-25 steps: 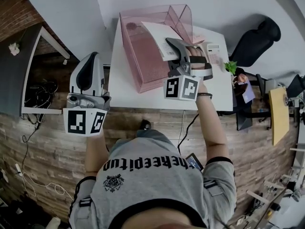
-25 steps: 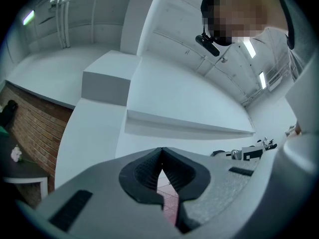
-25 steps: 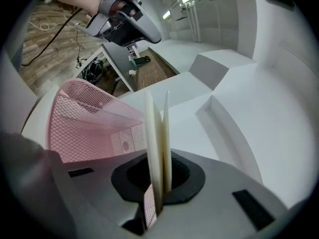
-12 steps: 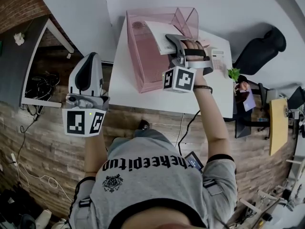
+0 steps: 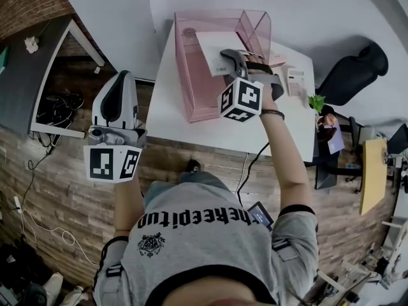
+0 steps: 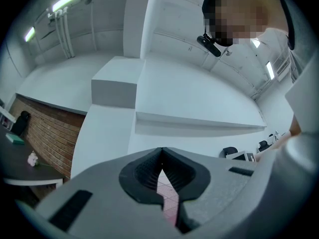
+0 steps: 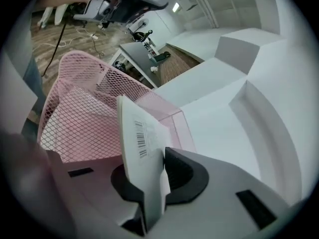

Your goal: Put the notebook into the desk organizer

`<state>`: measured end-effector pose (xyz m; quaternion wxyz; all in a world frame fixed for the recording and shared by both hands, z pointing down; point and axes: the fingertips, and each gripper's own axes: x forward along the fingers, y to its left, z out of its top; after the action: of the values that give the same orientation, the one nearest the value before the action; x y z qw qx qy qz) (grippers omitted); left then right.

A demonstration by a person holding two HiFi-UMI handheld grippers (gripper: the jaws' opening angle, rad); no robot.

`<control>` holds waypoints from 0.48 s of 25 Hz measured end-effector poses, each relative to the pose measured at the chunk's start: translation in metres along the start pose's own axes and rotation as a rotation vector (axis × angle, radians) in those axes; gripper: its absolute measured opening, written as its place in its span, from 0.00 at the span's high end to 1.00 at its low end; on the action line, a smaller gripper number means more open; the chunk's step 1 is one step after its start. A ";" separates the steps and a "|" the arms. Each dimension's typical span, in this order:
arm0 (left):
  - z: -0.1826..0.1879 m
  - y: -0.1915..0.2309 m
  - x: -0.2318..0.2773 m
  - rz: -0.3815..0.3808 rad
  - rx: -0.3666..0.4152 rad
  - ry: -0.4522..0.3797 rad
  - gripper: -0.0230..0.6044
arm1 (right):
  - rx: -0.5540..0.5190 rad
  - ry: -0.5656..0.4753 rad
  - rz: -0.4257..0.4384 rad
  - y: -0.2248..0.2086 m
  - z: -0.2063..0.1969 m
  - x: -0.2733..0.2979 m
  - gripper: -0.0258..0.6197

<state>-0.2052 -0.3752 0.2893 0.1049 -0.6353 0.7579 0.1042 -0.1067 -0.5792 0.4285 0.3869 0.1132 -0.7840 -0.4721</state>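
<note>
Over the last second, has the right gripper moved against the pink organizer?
Yes. The right gripper moved farther over the organizer, away from its near edge.

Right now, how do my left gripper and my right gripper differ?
The right gripper's jaws are clamped on the white notebook; the left gripper's jaws are shut on nothing. The right gripper is held over the pink mesh organizer on the white table; the left gripper is held off to the table's left side, away from the organizer. Both are gray and carry a marker cube.
</note>
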 end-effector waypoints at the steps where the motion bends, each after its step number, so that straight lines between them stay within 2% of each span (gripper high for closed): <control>1: 0.000 -0.001 0.000 0.001 -0.001 -0.001 0.96 | 0.033 -0.006 0.030 0.001 0.000 0.000 0.94; 5: 0.001 -0.004 0.000 -0.002 0.000 -0.004 0.96 | 0.153 -0.032 0.144 0.005 0.000 0.000 0.89; 12: 0.003 -0.006 -0.002 0.006 -0.003 -0.009 0.96 | 0.324 -0.072 0.341 0.011 0.003 -0.004 0.74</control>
<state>-0.1984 -0.3737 0.2867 0.1070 -0.6329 0.7590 0.1085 -0.1040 -0.5688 0.4344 0.4096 0.0229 -0.8706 -0.2715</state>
